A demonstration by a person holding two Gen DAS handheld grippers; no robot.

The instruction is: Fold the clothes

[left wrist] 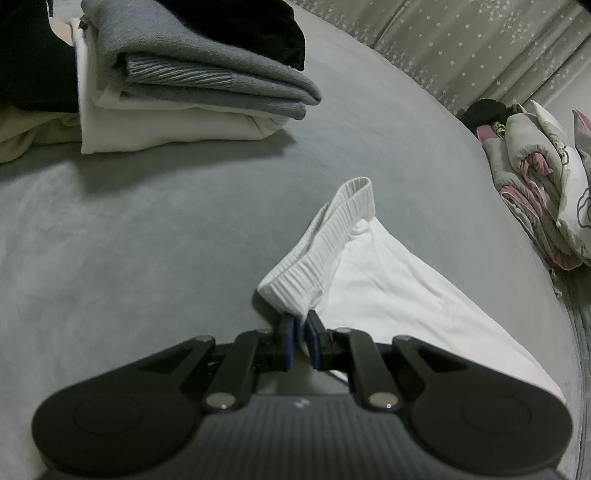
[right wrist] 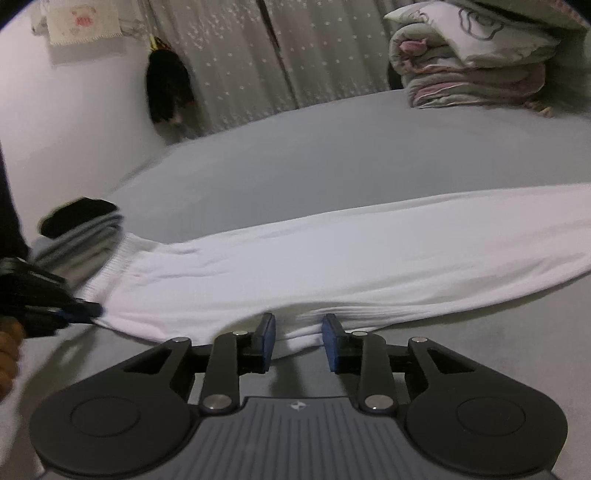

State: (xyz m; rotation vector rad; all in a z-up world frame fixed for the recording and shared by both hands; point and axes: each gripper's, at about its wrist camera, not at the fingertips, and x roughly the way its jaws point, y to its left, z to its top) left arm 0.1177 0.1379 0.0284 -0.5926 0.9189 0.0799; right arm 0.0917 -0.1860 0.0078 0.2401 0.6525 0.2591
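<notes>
White trousers (right wrist: 332,258), ribbed waistband | left gripper (left wrist: 300,334) pinches waistband corner | right gripper (right wrist: 298,332) parted, empty

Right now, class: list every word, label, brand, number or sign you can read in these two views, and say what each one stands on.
No readable words or numbers.
Left gripper body: small pale emblem, no letters.
Right gripper body: the same emblem.
Wall cloth: pink picture, too blurred to read.
</notes>
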